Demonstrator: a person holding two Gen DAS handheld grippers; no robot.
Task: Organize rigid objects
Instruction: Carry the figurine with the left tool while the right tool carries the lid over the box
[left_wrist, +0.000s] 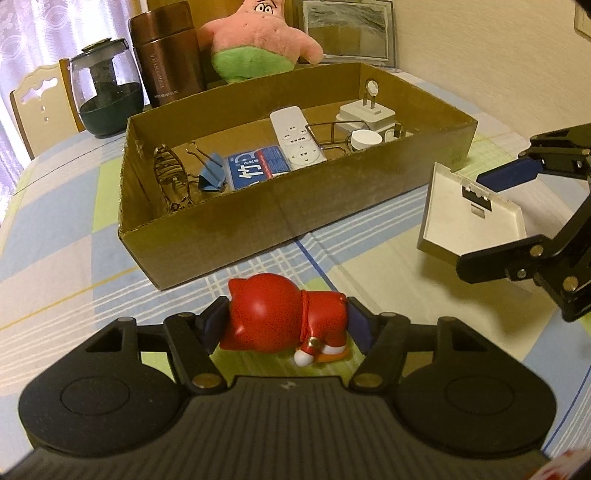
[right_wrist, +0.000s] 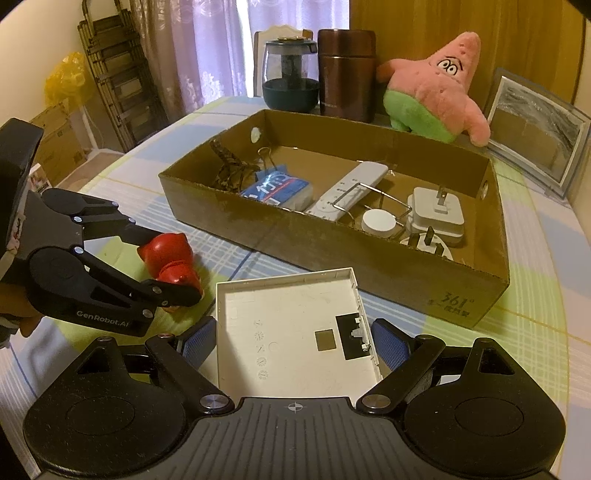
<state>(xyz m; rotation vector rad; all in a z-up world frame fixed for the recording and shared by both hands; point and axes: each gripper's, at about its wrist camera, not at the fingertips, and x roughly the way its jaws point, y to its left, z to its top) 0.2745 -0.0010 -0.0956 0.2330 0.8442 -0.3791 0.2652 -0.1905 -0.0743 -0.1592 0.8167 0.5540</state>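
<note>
The cardboard box (left_wrist: 288, 206) lies just ahead of both grippers on a checked tablecloth (left_wrist: 55, 229) (pastel blue, green and cream), with a remote, chargers and clips inside. Past it stand a brown flask (right_wrist: 345, 74), a glass teapot (right_wrist: 290, 74) and a pink plush star (right_wrist: 436, 88) before purple curtains (right_wrist: 207, 48). The right gripper (right_wrist: 293, 343) clamps a white plastic tray (right_wrist: 291, 328). The left gripper (left_wrist: 286, 325) grips a red figurine (left_wrist: 284, 319) lying on the cloth.
</note>
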